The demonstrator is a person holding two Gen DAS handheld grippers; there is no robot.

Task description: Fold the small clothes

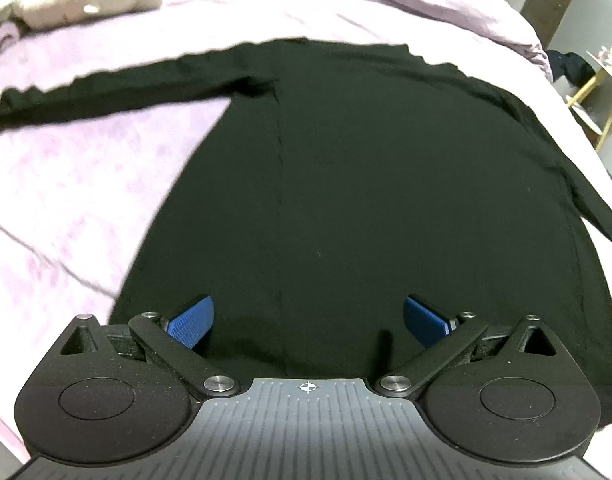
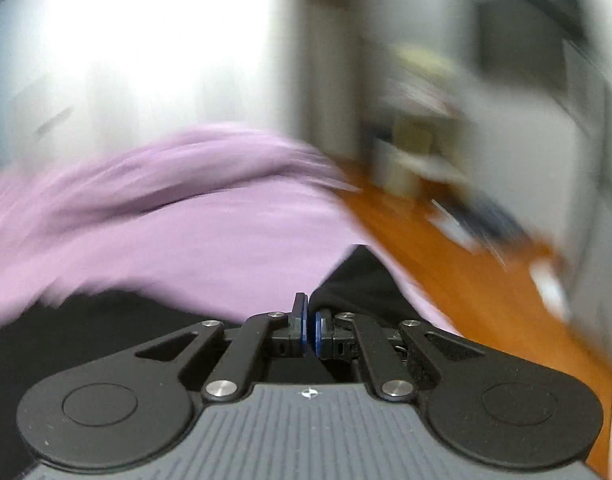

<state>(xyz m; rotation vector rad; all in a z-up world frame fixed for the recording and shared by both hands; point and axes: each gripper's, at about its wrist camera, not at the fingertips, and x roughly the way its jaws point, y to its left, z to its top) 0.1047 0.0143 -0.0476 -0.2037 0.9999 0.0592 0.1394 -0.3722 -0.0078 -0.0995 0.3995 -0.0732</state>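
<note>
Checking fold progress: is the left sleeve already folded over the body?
No, the black shirt's sleeve lies stretched out across the bedsheet.

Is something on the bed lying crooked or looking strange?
The black top lies flat, but unevenly: one sleeve stretches straight out sideways while the other sleeve runs down along the body. Nothing looks spilled or damaged.

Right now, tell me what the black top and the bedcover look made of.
Black top: looks like a soft, matte fine knit or jersey; it lies limp, without sheen. Bedcover: lilac woven fabric, likely cotton, matte with soft creases. Neither fibre can be confirmed.
</note>
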